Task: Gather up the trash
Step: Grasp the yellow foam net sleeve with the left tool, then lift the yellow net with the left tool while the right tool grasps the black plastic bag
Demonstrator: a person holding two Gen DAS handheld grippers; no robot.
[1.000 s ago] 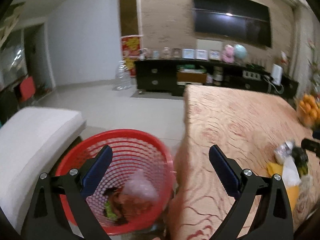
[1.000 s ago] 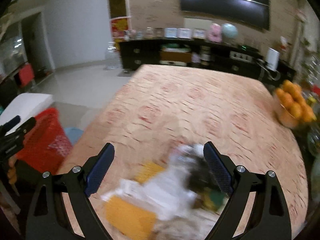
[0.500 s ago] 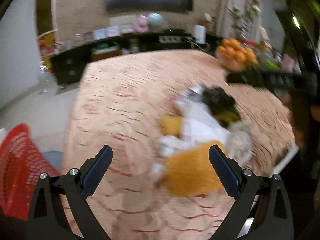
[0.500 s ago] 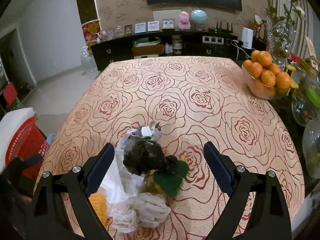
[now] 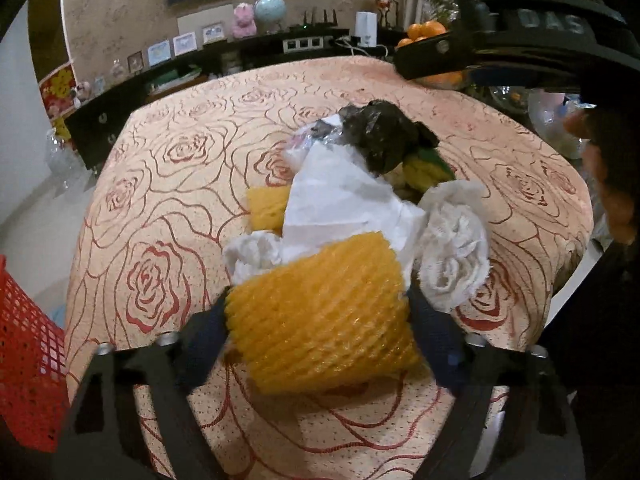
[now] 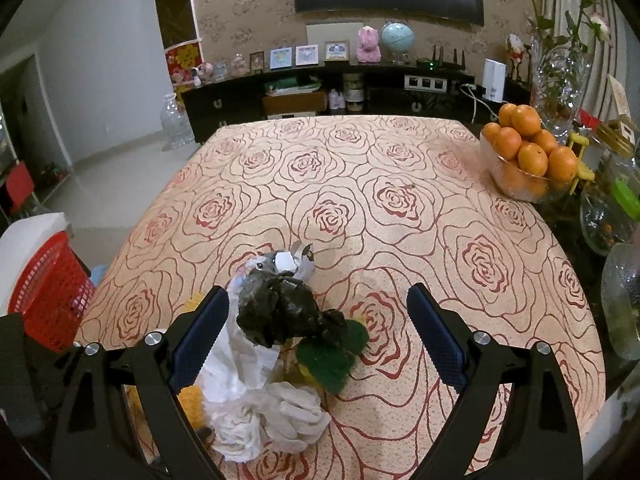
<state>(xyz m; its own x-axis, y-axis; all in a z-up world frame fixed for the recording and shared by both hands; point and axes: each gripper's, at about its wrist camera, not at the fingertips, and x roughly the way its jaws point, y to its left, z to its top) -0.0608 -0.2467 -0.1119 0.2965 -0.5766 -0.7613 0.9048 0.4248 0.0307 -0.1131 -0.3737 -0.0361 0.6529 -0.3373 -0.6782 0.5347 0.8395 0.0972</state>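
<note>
A heap of trash lies near the front edge of the rose-patterned table [image 6: 360,184]. It holds a yellow foam net [image 5: 324,312], white crumpled tissues [image 5: 456,252], white paper [image 5: 340,200], a dark crumpled bag [image 6: 280,312] and a green piece [image 6: 332,356]. My left gripper [image 5: 316,320] has its fingers on both sides of the yellow foam net, touching it. My right gripper [image 6: 316,336] is open and empty, hovering above the dark bag. The red trash basket [image 6: 44,292] stands on the floor left of the table.
A glass bowl of oranges [image 6: 528,164] sits at the table's right edge, with glass jars [image 6: 620,300] and a vase [image 6: 560,76] beside it. A white seat [image 6: 28,236] is behind the basket. A dark TV cabinet [image 6: 320,96] lines the far wall.
My left gripper swung from over the red basket to the trash heap and moved in around the yellow foam net. My right gripper stayed open and drew slightly closer over the dark bag.
</note>
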